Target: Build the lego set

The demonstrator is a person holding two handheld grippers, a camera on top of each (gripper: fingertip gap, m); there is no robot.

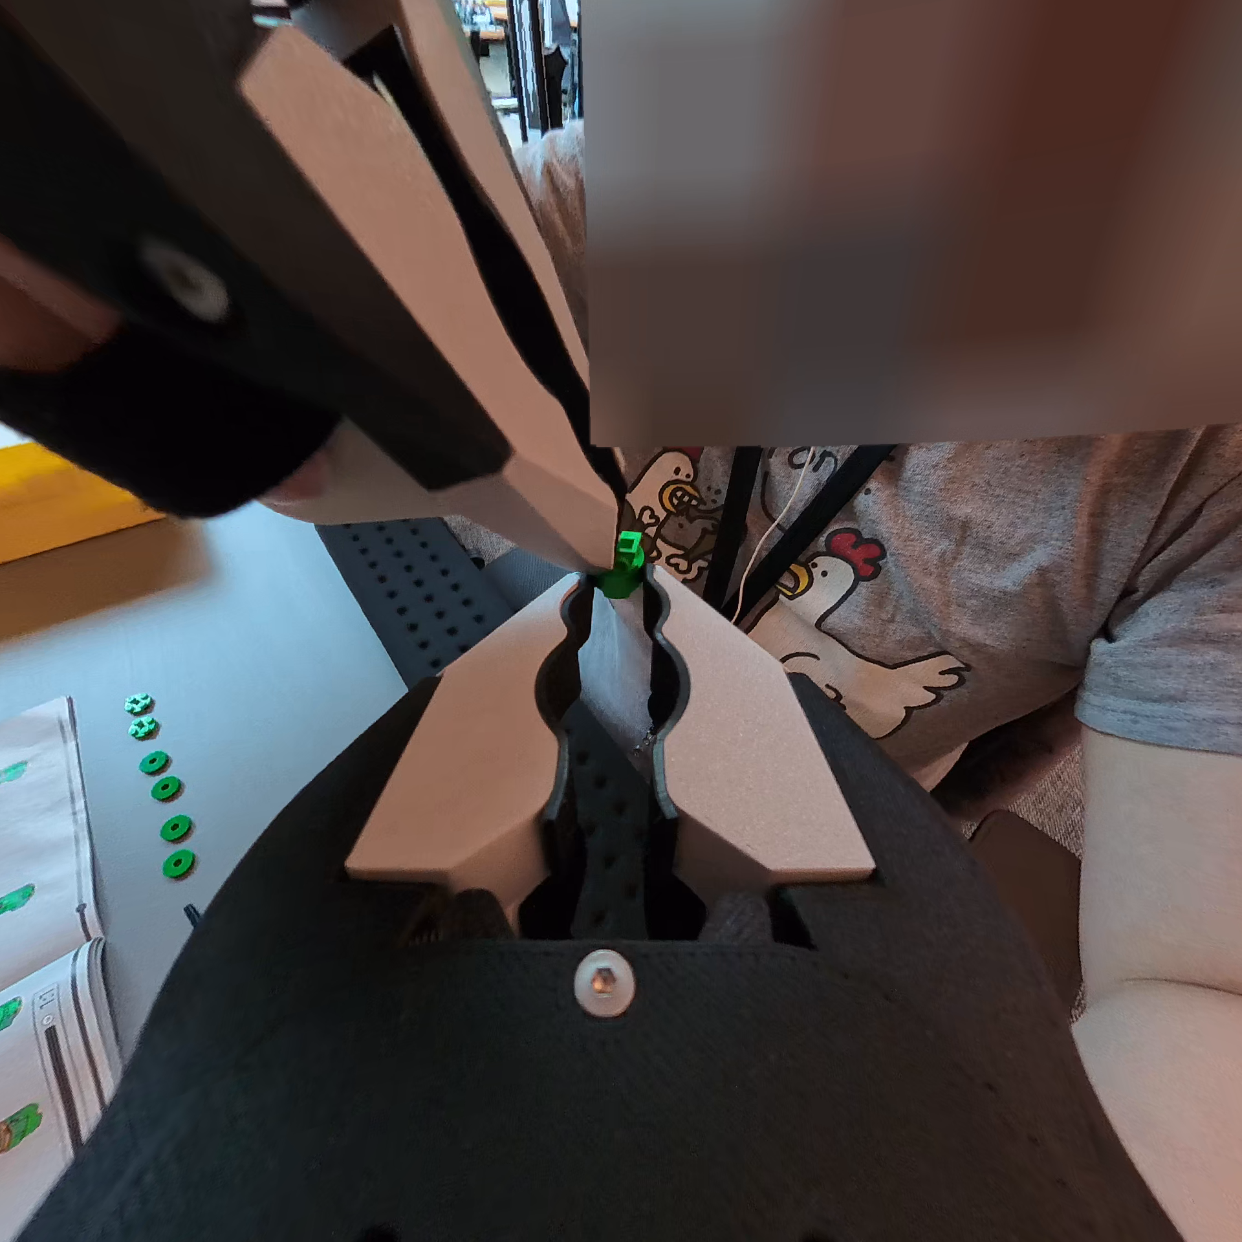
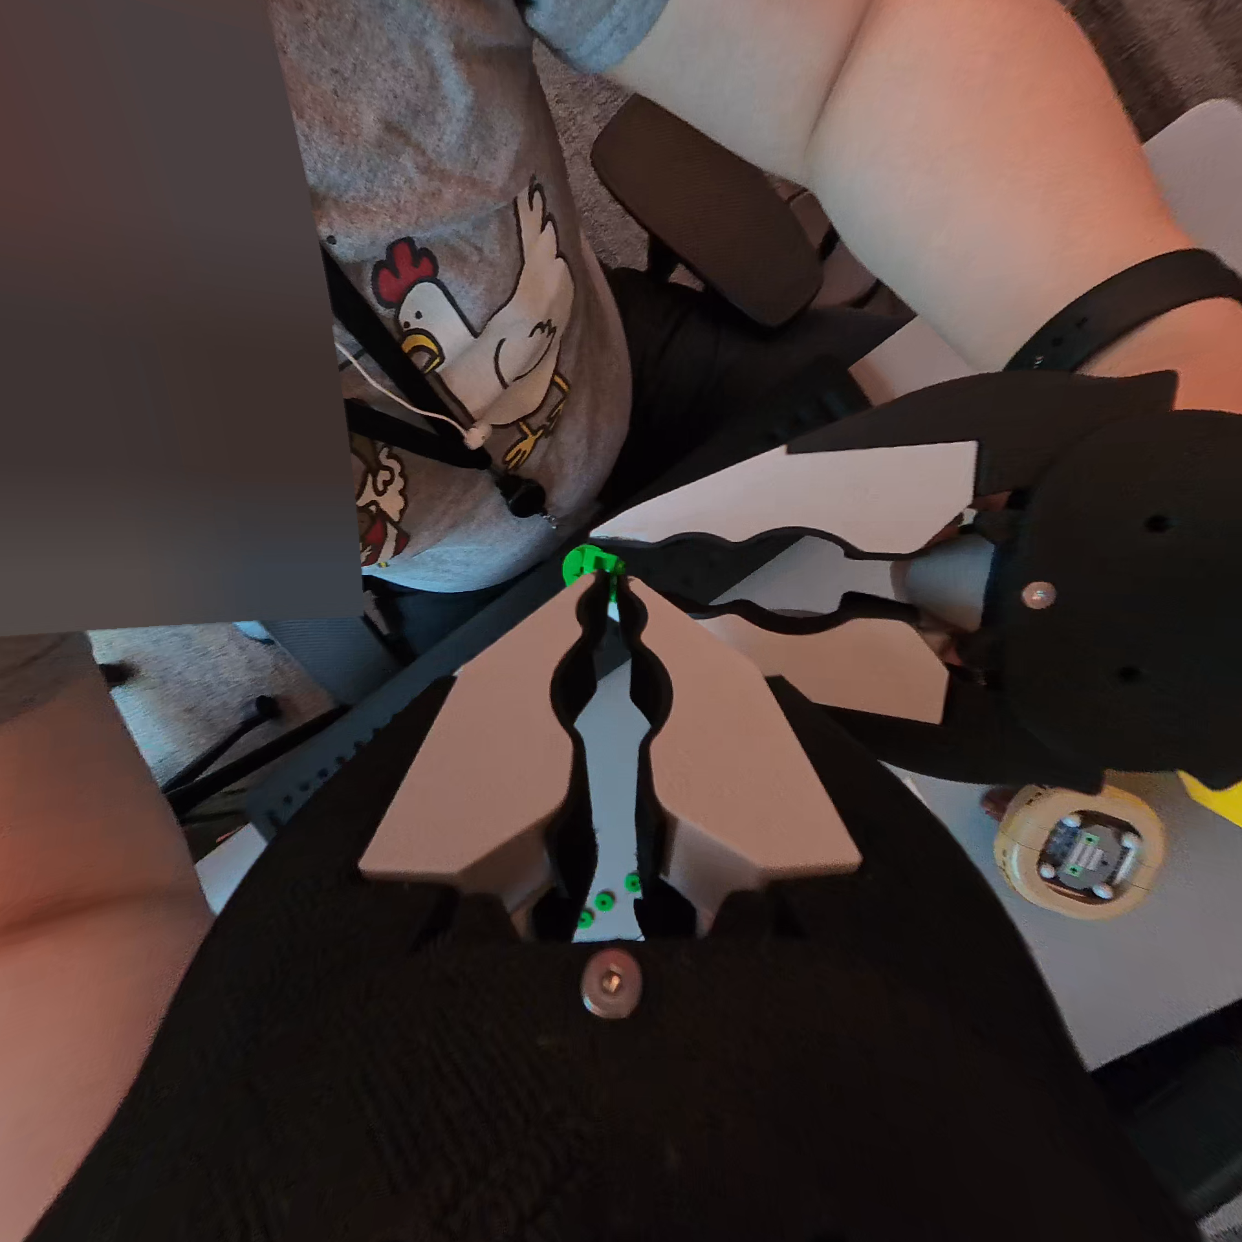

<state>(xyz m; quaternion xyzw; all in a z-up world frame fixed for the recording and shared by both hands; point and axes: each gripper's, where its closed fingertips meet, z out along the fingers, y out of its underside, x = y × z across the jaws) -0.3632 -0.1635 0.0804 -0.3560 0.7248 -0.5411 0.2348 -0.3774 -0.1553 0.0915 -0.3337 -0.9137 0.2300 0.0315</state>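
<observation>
A small bright green lego piece (image 1: 624, 568) is held in the air in front of a person's grey shirt. My left gripper (image 1: 615, 583) is shut on its lower, rounder part. My right gripper (image 1: 605, 554) comes in from the upper left, and its closed tips pinch the upper part. In the right wrist view my right gripper (image 2: 605, 583) is shut on the green piece (image 2: 581, 564). There my left gripper (image 2: 608, 554) reaches in from the right, its tips at the same piece. I cannot tell whether it is one piece or two joined.
A row of several green round lego pieces (image 1: 164, 786) lies on the grey table beside an open instruction booklet (image 1: 47, 840). A yellow box (image 1: 60, 497) sits farther back. A dark perforated strip (image 1: 417, 591) runs along the table edge. A round tan object (image 2: 1082, 860) lies on the table. Both grippers' tips are close together, under 4 cm apart.
</observation>
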